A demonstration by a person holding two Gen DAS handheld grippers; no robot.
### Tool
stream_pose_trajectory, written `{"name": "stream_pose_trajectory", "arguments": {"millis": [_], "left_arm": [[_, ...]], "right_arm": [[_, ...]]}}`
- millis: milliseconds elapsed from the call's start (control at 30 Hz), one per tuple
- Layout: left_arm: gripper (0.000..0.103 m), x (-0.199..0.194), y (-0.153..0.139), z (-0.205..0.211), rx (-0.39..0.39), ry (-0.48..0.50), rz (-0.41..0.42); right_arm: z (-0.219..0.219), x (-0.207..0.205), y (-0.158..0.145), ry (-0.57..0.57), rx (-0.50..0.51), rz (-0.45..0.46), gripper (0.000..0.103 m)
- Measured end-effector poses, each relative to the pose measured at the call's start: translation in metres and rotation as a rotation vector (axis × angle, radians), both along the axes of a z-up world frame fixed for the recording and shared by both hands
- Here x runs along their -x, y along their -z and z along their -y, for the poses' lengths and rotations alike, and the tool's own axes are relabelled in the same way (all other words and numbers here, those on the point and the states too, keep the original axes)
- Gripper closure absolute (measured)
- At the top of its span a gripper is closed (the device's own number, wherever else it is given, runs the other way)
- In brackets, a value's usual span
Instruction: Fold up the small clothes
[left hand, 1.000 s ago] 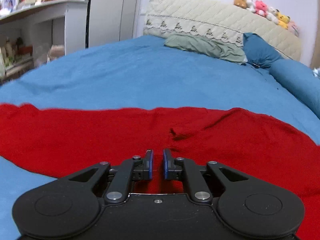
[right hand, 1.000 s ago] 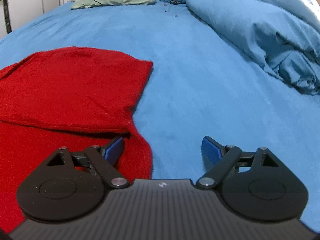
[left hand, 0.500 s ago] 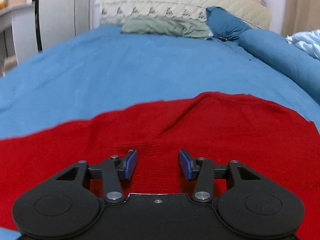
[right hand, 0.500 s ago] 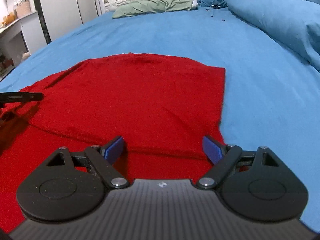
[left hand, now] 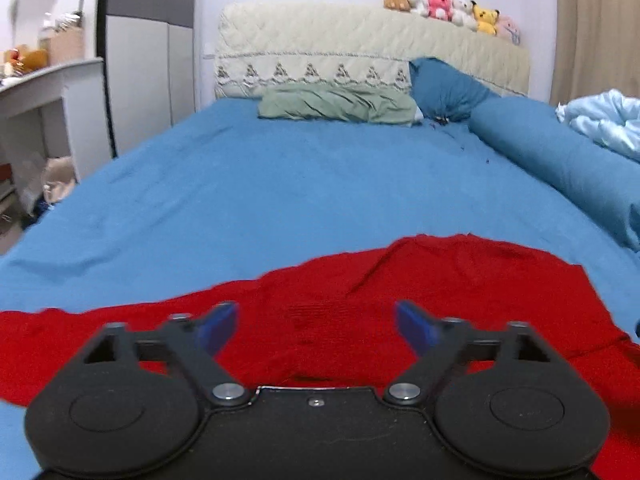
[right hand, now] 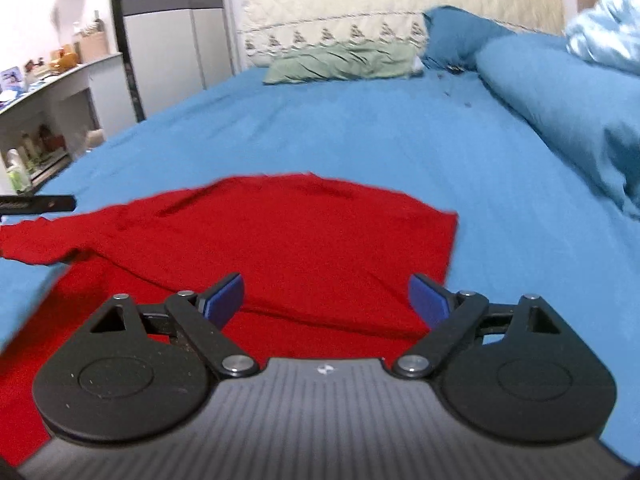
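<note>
A red knit garment [left hand: 440, 280] lies spread on the blue bed sheet [left hand: 280, 184], with one part folded over itself; the right wrist view shows the folded layer [right hand: 304, 236] and its edge. My left gripper [left hand: 316, 326] is open and empty, raised just above the red cloth. My right gripper [right hand: 326, 300] is open and empty above the near part of the garment. A tip of the left gripper shows at the left edge of the right wrist view [right hand: 36, 203].
A green pillow [left hand: 336, 104], a dark blue pillow [left hand: 444, 88] and a rolled blue duvet [left hand: 560, 168] lie toward the headboard [left hand: 360, 52]. Plush toys [left hand: 448, 8] sit on top of it. A white desk [left hand: 44, 92] and a wardrobe [left hand: 148, 60] stand left of the bed.
My left gripper has opened, letting go of the red cloth, and has lifted back. My right gripper stayed open and swung left over the garment, pulling back.
</note>
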State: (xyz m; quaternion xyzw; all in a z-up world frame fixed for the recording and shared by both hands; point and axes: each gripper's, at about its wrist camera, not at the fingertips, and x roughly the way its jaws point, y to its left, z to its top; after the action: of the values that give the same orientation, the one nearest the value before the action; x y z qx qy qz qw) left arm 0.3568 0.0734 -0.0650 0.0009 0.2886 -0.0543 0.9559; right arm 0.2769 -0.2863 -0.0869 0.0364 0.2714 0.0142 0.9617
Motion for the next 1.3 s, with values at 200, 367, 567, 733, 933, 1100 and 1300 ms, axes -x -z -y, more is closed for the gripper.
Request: {"name": "stream_pose_trajectory", "arguments": {"millis": [200, 367, 567, 733, 933, 1100, 1300], "left_arm": [[0.006, 0.029, -0.031, -0.061, -0.016, -0.114, -0.011], [0.003, 0.046, -0.045, -0.125, 0.026, -0.242, -0.024], [0.002, 0.055, -0.032, -0.198, 0.078, -0.383, -0.037], [0.002, 0.058, 0.007, -0.261, 0.184, -0.519, -0.073], [0.018, 0.052, 0.057, -0.308, 0.316, -0.606, -0.101], [0.028, 0.035, 0.068, -0.311, 0.303, -0.605, -0.05], [0.089, 0.011, 0.073, -0.315, 0.258, -0.684, -0.068]], "right_arm": [[-0.048, -0.02, -0.036, -0.065, -0.043, -0.04, 0.0], [-0.092, -0.03, -0.052, -0.116, -0.092, -0.038, 0.0], [-0.149, -0.049, -0.047, -0.19, -0.136, -0.095, 0.0], [-0.185, -0.068, -0.028, -0.192, -0.153, -0.138, 0.0], [-0.214, -0.087, -0.001, -0.196, -0.129, -0.185, 0.0], [-0.222, -0.095, 0.013, -0.199, -0.122, -0.199, 0.0], [-0.221, -0.103, 0.019, -0.186, -0.126, -0.2, 0.0]]}}
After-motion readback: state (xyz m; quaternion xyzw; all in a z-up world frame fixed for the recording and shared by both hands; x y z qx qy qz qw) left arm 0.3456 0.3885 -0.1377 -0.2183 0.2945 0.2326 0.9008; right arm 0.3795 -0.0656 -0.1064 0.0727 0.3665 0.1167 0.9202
